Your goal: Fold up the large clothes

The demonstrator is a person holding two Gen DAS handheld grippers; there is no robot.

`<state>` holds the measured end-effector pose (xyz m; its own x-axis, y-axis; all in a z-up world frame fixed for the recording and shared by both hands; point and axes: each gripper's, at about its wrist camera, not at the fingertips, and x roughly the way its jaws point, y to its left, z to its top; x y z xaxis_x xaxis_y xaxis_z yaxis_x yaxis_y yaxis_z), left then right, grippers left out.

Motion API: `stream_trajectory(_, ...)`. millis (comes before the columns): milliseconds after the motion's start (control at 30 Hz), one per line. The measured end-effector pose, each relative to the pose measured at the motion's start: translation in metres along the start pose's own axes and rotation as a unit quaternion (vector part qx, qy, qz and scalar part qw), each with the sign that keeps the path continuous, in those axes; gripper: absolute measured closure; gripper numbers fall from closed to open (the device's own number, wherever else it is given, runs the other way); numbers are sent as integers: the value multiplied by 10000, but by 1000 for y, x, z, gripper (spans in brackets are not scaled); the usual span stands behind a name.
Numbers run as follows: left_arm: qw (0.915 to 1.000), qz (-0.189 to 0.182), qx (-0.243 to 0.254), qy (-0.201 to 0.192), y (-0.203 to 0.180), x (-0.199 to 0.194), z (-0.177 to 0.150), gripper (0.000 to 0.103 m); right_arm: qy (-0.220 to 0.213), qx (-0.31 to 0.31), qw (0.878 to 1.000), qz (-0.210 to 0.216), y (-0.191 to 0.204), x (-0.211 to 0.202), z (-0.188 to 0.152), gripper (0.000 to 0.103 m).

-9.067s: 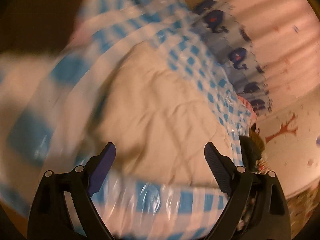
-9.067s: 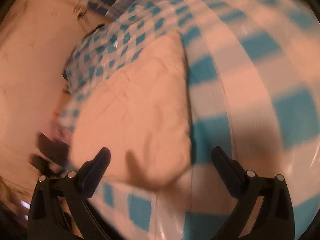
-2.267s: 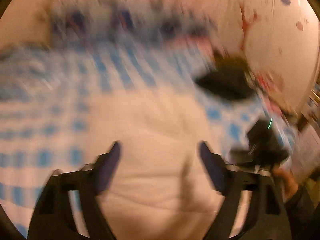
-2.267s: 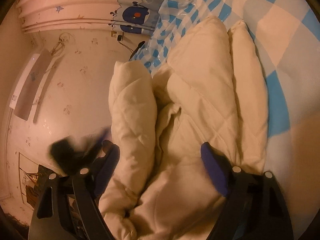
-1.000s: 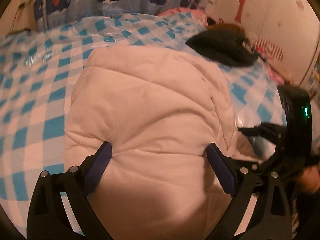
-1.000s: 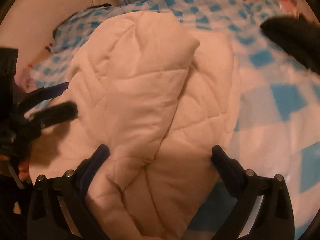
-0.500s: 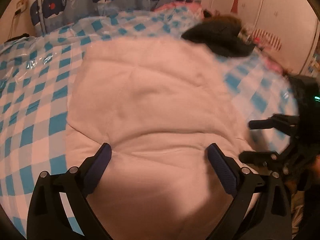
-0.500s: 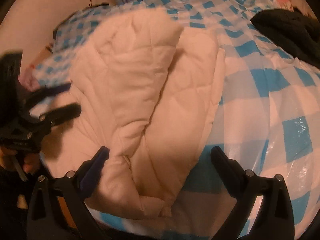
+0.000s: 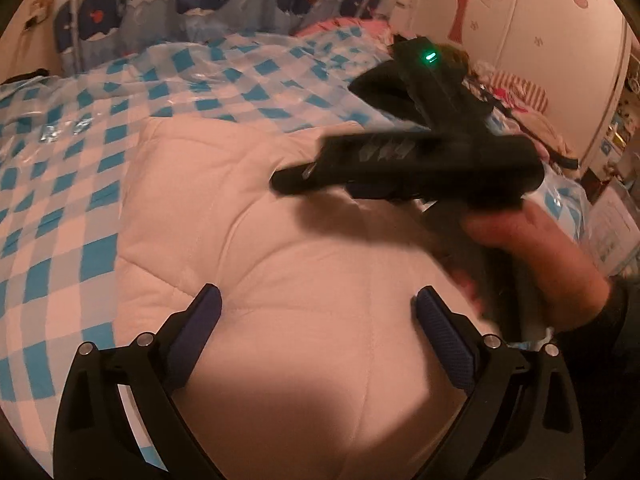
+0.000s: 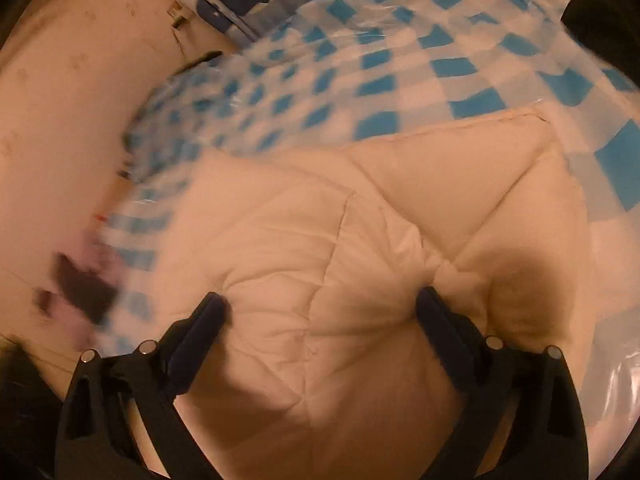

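Note:
A cream quilted garment (image 9: 192, 192) lies folded in a thick bundle on the blue-and-white checked bed cover (image 9: 60, 168). My left gripper (image 9: 318, 300) hovers open just above the bundle's near part, nothing between its fingers. A hand (image 9: 532, 248) holds my right gripper (image 9: 288, 180) over the bundle from the right, blurred by motion. In the right wrist view the right gripper (image 10: 320, 298) is down on the cream quilted garment (image 10: 304, 232). Its jaws stand wide and are closing, with a puffy fold bulging between them and the fingertips (image 10: 428, 300) sinking into the fabric.
A black garment (image 9: 380, 88) lies on the cover beyond the bundle, with a heap of striped and pink clothes (image 9: 516, 92) behind it. A whale-print curtain (image 9: 192, 4) hangs at the back. The wall (image 10: 60, 120) runs along the bed's left side.
The right gripper has swung in from the bundle's right edge to over its middle and come down onto the quilt. The left gripper has stayed where it was.

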<state>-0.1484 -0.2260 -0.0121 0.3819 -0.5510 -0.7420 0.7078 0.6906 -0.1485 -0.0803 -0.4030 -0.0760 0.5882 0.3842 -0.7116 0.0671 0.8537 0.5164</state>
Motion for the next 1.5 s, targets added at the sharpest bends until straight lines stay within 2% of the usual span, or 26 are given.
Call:
stream_trajectory(33,9999,-107,-38,47,1,-4,3,10,-14,-41,10000,-61,3,-2,-3,11)
stream_trajectory(100,9961,-695,-498,-202,16,-28,10,10,41,-29,10000,29,-4,-9,-1,11)
stream_trajectory(167,9921,-645,-889,-598,38,-51,16,10,35,151,9995,277,-11,-26,-2,12)
stream_trajectory(233,9900,-689,-1070,-602,55,-53,17,10,-211,171,9990,366,-6,-59,-12,12)
stream_trajectory(267,9894,-703,-1172,-483,64,-45,17,10,-297,61,9992,252,2,-70,-18,11)
stream_trajectory(300,9887,-752,-1274,-254,72,-28,12,10,-312,-173,9992,-164,10,-77,-27,11)
stream_trajectory(333,9886,-788,-1276,-129,73,-15,9,10,-111,-456,9966,-673,16,-69,-37,11)
stream_trajectory(400,9959,-335,-845,-26,59,10,-2,8,89,-580,9950,-810,7,-46,-53,7)
stream_trajectory(467,9980,0,-632,20,46,15,-4,8,48,-493,9965,-667,-6,-35,-58,7)
stream_trajectory(500,9982,30,-602,69,45,14,-1,8,100,-399,9974,-589,-10,-36,-56,7)
stream_trajectory(567,9977,-101,-664,99,50,5,4,8,167,-351,9978,-543,-8,-43,-51,7)
stream_trajectory(633,9967,-176,-787,-79,56,-17,5,8,193,-62,9995,-225,-12,-62,-50,7)
stream_trajectory(700,9946,-202,-951,-374,67,-44,3,8,-33,173,9998,118,-13,-87,-59,7)
stream_trajectory(800,9910,-199,-1252,-423,93,-59,-3,8,-264,574,9967,518,-26,-120,-72,7)
stream_trajectory(867,9864,-260,-1596,-301,112,-54,-9,8,-235,894,9924,814,-37,-123,-76,7)
stream_trajectory(933,9769,-457,-2072,-256,132,-48,-18,8,-151,1262,9854,1137,-47,-118,-78,7)
stream_trajectory(1067,9549,-792,-2848,-263,162,-32,-35,8,126,1337,9863,960,-47,-95,-77,7)
stream_trajectory(1100,9467,-928,-3075,-222,169,-25,-40,8,150,1334,9867,918,-47,-92,-78,7)
stream_trajectory(1167,9359,-1243,-3296,-64,175,-8,-44,8,153,1421,9846,1003,-48,-90,-78,7)
stream_trajectory(1233,9305,-1520,-3331,55,170,7,-42,8,218,1372,9859,934,-47,-87,-77,7)
stream_trajectory(1267,9299,-1655,-3284,102,165,14,-39,8,217,1333,9871,858,-47,-88,-78,7)
stream_trajectory(1333,9353,-1557,-3175,118,156,23,-34,8,150,1244,9905,566,-46,-91,-79,7)
stream_trajectory(1433,9338,-1606,-3193,175,155,32,-30,8,208,1251,9907,497,-46,-79,-87,7)
stream_trajectory(1467,9368,-1587,-3112,179,151,31,-27,8,192,1283,9901,533,-46,-74,-88,6)
stream_trajectory(1500,9476,-1464,-2836,157,142,26,-23,8,164,1275,9901,556,-45,-73,-90,6)
